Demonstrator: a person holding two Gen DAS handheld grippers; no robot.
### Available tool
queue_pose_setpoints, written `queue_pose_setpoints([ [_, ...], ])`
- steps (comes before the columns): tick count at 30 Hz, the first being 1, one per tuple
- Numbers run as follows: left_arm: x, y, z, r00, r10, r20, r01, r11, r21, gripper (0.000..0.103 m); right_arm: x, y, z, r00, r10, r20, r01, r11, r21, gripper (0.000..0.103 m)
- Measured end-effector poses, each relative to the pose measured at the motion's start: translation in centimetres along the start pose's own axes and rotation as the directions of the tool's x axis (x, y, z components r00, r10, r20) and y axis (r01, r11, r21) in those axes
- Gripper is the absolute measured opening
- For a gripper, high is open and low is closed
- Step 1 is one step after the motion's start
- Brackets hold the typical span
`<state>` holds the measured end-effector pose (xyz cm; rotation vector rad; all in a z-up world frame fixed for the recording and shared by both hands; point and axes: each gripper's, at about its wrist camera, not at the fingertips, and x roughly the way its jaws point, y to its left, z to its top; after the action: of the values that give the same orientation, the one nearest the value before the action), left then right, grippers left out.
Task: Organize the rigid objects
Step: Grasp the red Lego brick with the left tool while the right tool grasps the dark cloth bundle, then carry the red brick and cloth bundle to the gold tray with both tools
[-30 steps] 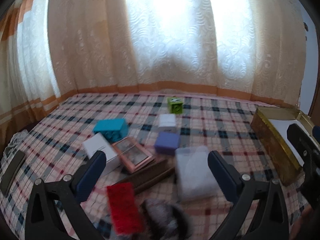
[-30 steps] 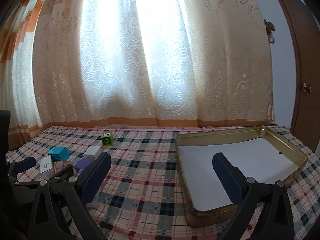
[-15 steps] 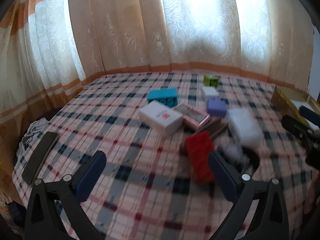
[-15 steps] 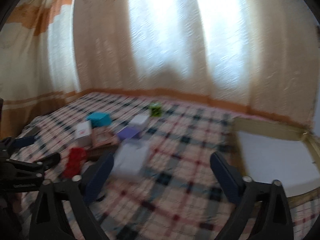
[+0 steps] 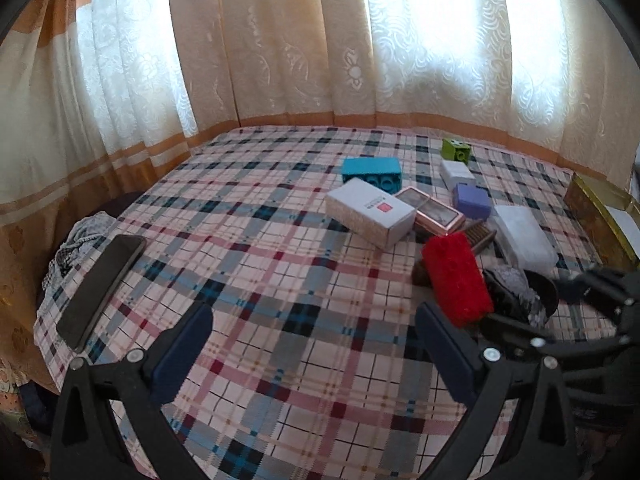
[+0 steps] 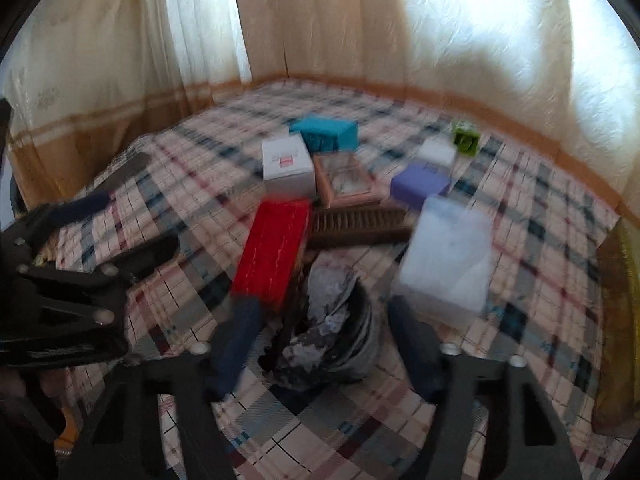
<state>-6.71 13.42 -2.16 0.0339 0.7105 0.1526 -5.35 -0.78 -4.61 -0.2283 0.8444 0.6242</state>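
Plaid-covered bed [image 5: 280, 280] bearing clustered boxes: teal block [image 5: 372, 172], white carton [image 5: 370, 212], red block [image 5: 456, 276], clear case [image 5: 524, 236], dark phone [image 5: 100, 288].

Woven plaid cotton bedspread [image 5: 280, 280], matt. Red rectangular block [image 5: 456, 280], rough-textured face. White cardboard box [image 5: 368, 212], smooth, matt. Frosted translucent plastic box [image 5: 524, 236]. Gold tin tray [image 5: 592, 216], glossy metal. Lace curtains [image 5: 280, 40], patterned cloth.

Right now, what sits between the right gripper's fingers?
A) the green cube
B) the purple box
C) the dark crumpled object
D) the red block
C: in the right wrist view the dark crumpled object lies between the fingers of the right gripper, whose jaws have just been closing; the red block lies beyond the left finger.
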Motion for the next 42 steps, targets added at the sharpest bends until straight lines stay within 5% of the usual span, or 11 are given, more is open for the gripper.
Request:
queue_pose_setpoints([
  [4, 0.2, -0.5, 0.5, 0.999, -0.030, -0.010, 0.030, 0.999, -0.012, 0.102, -0.9, -0.6, -0.4, 1.000, 0.003, -0.002, -0.003, 1.000, -0.011, 0.056],
  [6, 0.3, -1.1, 0.9, 0.998, -0.062, -0.013, 0.062, 0.998, -0.021, 0.102, -2.2, -1.2, -0.9, 0.999, 0.008, 0.047, -0.007, 1.000, -0.019, 0.047],
  [10, 0.6, -3.8, 1.7, 0.993, -0.116, -0.020, 0.116, 0.993, -0.007, 0.102, -4.5, -3.8, -1.6, 0.990, 0.006, 0.139, -0.012, 0.999, 0.043, 0.047],
  [16, 3.3, -7.8, 2.4, 0.984, -0.149, -0.102, 0.150, 0.989, 0.001, 0.080, -6.7, -7.7, -2.0, 0.971, -0.084, 0.223, 0.051, 0.987, 0.150, 0.047],
  [19, 5.2, -8.4, 2.1, 0.973, -0.147, -0.175, 0.143, 0.989, -0.036, 0.051, -7.7, -8.7, -2.0, 0.954, -0.138, 0.265, 0.091, 0.979, 0.182, 0.047],
  [25, 4.7, -8.2, 2.4, 0.979, -0.131, -0.156, 0.126, 0.991, -0.040, 0.030, -8.8, -10.2, -2.0, 0.938, -0.167, 0.302, 0.092, 0.965, 0.246, 0.047],
  [31, 3.6, -6.4, 2.1, 0.980, -0.184, -0.076, 0.177, 0.980, -0.090, 0.030, -9.8, -10.9, -2.2, 0.920, -0.197, 0.338, 0.098, 0.952, 0.289, 0.047],
  [36, 0.8, -6.3, 2.4, 0.989, -0.140, 0.043, 0.143, 0.988, -0.053, 0.030, -11.8, -11.3, -2.4, 0.879, -0.256, 0.403, 0.134, 0.942, 0.307, 0.047],
  [42, -1.5, -8.5, 3.9, 0.974, -0.186, 0.130, 0.187, 0.982, 0.007, 0.030, -14.6, -13.4, -3.6, 0.799, -0.396, 0.453, 0.249, 0.903, 0.350, 0.047],
])
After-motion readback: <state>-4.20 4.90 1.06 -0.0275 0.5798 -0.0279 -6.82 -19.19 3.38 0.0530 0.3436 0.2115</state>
